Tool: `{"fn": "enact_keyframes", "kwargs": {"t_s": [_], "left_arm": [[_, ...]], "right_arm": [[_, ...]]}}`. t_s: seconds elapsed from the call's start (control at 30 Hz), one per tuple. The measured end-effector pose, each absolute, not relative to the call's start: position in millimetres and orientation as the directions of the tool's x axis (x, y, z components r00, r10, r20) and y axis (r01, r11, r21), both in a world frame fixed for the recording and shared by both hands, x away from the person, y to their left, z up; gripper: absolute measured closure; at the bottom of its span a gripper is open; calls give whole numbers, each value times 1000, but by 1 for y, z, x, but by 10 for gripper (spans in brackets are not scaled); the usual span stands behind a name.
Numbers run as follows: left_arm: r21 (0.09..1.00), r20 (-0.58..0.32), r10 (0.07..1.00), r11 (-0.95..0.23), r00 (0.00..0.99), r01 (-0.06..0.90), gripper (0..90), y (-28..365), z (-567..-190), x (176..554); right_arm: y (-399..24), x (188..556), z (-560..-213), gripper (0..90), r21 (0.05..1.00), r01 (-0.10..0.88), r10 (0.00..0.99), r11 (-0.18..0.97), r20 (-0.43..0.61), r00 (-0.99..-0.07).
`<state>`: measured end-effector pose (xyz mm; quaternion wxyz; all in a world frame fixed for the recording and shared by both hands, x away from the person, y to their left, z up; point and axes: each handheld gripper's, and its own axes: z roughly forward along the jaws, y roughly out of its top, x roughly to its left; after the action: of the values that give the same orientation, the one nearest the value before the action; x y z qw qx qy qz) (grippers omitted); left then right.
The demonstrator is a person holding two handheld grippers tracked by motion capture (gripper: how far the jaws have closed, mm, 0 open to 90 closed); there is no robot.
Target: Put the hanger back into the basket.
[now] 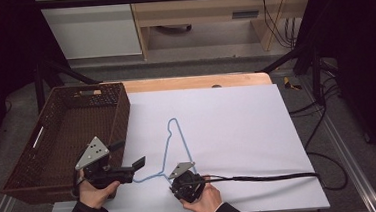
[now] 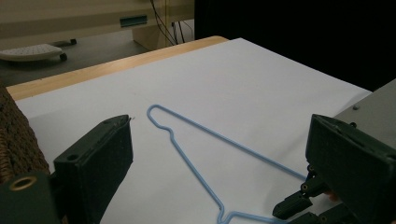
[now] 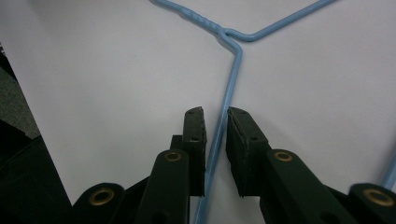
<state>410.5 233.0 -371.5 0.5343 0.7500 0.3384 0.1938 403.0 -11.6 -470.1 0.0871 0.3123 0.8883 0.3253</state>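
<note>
R tongs [image 3: 215, 122] straddle blue hanger [image 3: 232, 74] wire, L tongs [image 2: 224, 154] wide.

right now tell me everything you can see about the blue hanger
The hanger is thin light-blue wire, apparently coated, bent into a triangle with a twisted neck. It lies flat on the white sheet, right of the brown basket. The right gripper straddles its hook wire, jaws close on either side, not visibly clamped. The left gripper is open beside it.

basket [image 1: 63, 140] at table's left edge, hanger [image 1: 175, 147] on sheet [image 1: 238, 132] to its right
</note>
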Motion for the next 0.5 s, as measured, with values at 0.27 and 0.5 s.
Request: {"fn": "enact_keyframes", "kwargs": {"t_s": [0.27, 0.5], "left_arm": [[929, -69, 712, -210, 699, 305, 72, 230, -373, 411], [933, -68, 712, -203, 699, 298, 72, 232, -372, 410]], "right_arm": [[-10, 404, -469, 861, 614, 560, 663, 556, 79, -744], [-12, 405, -469, 873, 615, 574, 665, 540, 106, -739]]}}
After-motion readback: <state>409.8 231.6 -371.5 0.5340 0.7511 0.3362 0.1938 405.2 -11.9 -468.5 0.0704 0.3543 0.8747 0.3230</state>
